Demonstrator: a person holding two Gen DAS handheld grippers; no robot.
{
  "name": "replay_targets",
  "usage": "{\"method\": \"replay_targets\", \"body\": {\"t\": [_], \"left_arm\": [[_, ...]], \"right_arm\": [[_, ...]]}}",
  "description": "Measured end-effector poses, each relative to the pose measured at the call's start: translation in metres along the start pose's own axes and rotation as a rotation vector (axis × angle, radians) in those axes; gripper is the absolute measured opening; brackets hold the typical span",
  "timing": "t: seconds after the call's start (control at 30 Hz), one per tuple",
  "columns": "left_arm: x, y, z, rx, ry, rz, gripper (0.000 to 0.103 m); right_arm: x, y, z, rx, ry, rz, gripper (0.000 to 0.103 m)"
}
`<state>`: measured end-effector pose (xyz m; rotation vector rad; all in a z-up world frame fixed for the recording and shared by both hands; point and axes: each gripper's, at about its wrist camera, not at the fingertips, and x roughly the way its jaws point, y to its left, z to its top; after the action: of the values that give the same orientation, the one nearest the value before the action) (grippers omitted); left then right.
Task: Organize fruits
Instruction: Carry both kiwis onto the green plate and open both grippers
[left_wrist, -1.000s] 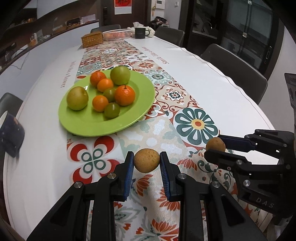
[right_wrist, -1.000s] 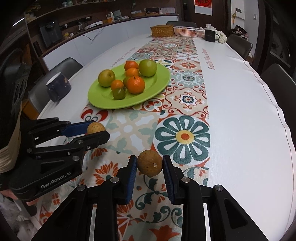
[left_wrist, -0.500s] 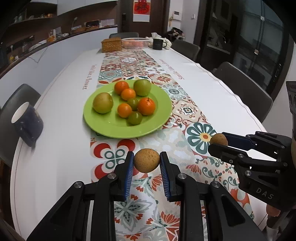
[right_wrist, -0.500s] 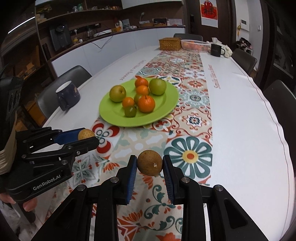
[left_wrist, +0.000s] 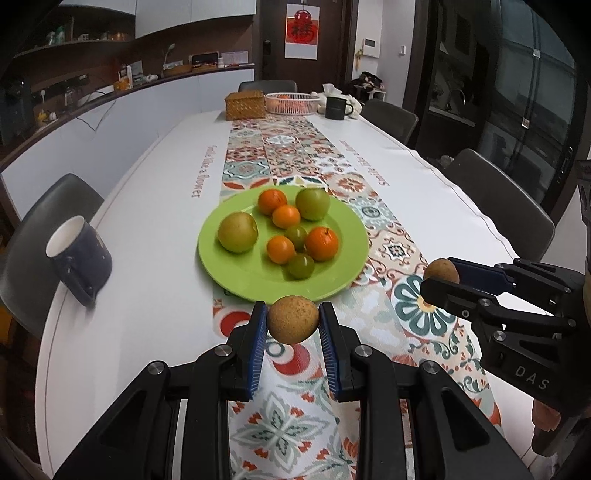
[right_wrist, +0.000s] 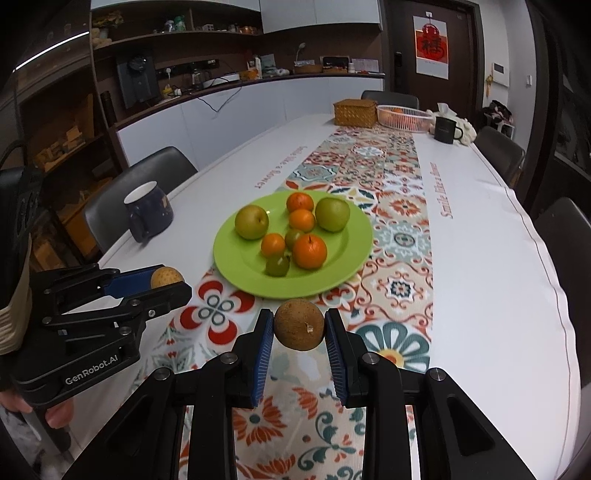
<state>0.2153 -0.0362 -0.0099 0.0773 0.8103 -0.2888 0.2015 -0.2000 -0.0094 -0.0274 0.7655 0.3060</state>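
My left gripper is shut on a small brown round fruit, held above the patterned table runner in front of the green plate. My right gripper is shut on a second brown fruit, also held above the runner before the plate. The plate holds green pears, several oranges and small green fruits. Each gripper shows in the other's view: the right one at the right, the left one at the left.
A dark blue mug stands on the white tablecloth left of the plate. At the table's far end are a wicker box, a white basket and a black mug. Grey chairs line both sides.
Both grippers have risen and tilted up with their fruits, so the plate and table now look farther off and lower. The grip on each fruit is unchanged.
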Motion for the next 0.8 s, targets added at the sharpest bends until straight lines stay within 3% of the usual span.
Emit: {"method": "replay_targets", "body": {"t": [0.37, 0.8], "left_arm": [[0.012, 0.009, 0.028, 0.003, -0.030, 0.012, 0.028], [0.060, 0.023, 0.077, 0.009, -0.003, -0.031, 0.028]], "right_arm": [[0.013, -0.002, 0.030, -0.013, -0.029, -0.009, 0.030], [0.053, -0.021, 0.077, -0.017, 0.004, -0.022, 0.030]]}}
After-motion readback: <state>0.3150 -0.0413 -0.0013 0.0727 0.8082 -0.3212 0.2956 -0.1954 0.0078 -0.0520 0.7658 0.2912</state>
